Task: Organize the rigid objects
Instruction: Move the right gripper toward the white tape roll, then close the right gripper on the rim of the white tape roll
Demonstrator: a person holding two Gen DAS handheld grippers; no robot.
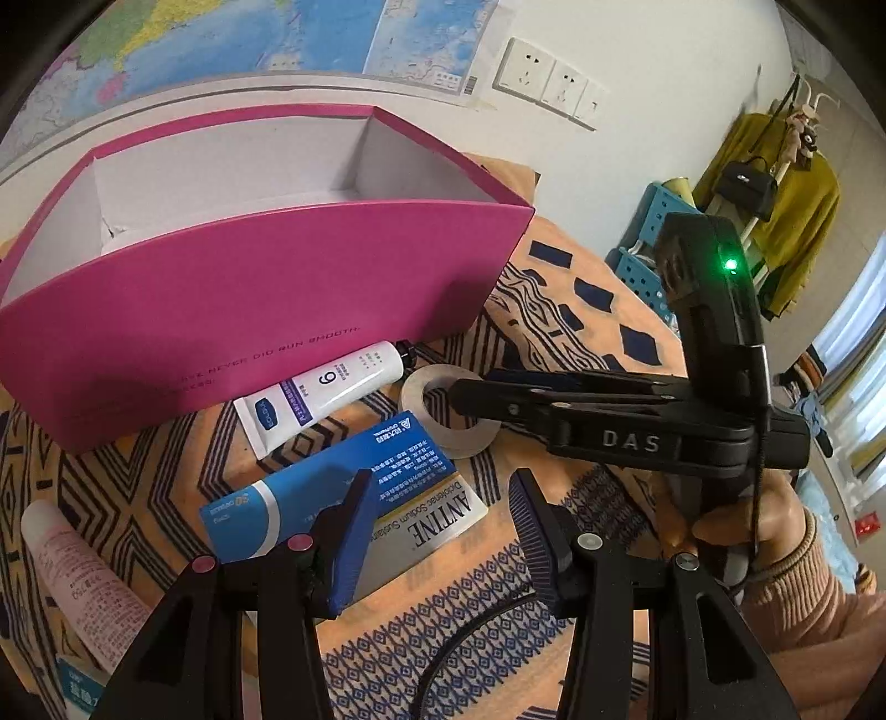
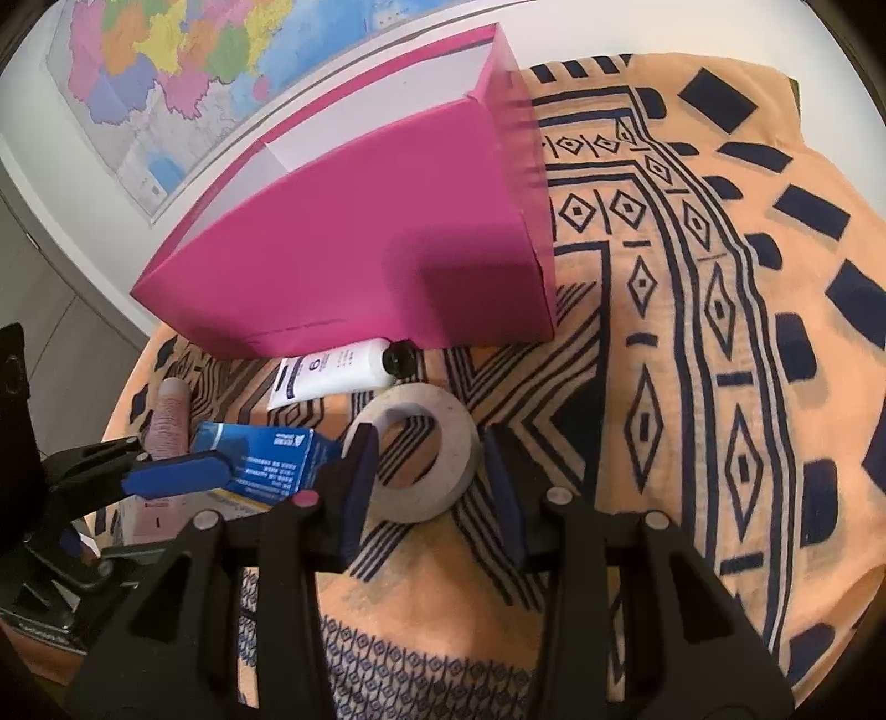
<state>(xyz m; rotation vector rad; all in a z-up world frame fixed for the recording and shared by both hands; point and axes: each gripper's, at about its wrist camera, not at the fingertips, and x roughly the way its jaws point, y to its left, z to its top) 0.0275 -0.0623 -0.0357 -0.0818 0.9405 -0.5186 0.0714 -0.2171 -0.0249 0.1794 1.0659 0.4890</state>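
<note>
A tall pink box (image 1: 249,288) (image 2: 360,260) stands open-topped at the back of the orange patterned cloth. In front of it lie a white tube (image 1: 326,393) (image 2: 332,371), a blue medicine box (image 1: 310,487) (image 2: 260,443) and a grey tape ring (image 1: 470,443) (image 2: 459,443). My left gripper (image 1: 440,479) hangs open just above the blue box, one finger (image 2: 177,476) over its top. Further right, my right gripper (image 2: 429,440) (image 1: 459,390) is open and straddles the tape ring, its left finger at the ring's edge. Neither gripper holds anything.
A pink-lettered tube (image 1: 72,570) (image 2: 169,410) lies left of the blue box. A hand in a knitted sleeve (image 1: 775,526) holds the right gripper. The wall behind carries a map (image 1: 277,39) and sockets (image 1: 548,77). A coat rack and a blue crate (image 1: 648,260) stand at the right.
</note>
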